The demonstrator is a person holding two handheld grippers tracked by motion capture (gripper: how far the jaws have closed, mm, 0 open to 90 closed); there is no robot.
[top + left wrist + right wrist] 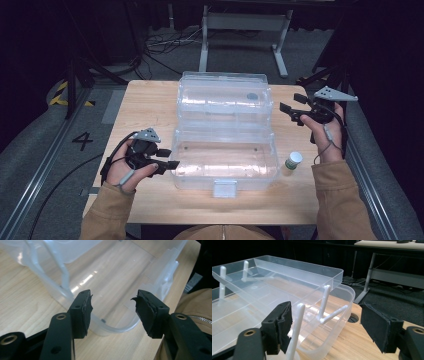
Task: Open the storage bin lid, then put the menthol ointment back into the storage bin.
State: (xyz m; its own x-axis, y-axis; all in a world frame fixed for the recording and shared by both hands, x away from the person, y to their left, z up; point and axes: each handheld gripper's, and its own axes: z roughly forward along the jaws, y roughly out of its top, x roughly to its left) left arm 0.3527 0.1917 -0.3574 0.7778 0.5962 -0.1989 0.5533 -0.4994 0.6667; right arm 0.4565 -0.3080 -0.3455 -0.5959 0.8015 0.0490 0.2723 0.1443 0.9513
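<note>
The clear plastic storage box (pixel 225 150) sits open mid-frame on the counter (pixel 150 100). Left gripper (pixel 167 159) and right gripper (pixel 292 107) both have fingers apart, empty. Next, approach the small bottle (pixel 292 162) at lower right squarely, without nudging the box.

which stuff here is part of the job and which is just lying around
In the job:
- clear plastic box, opened out, lid folded back
- left gripper, open
- right gripper, open

Lying about:
- small white-capped bottle
- desk frame behind the table
</note>
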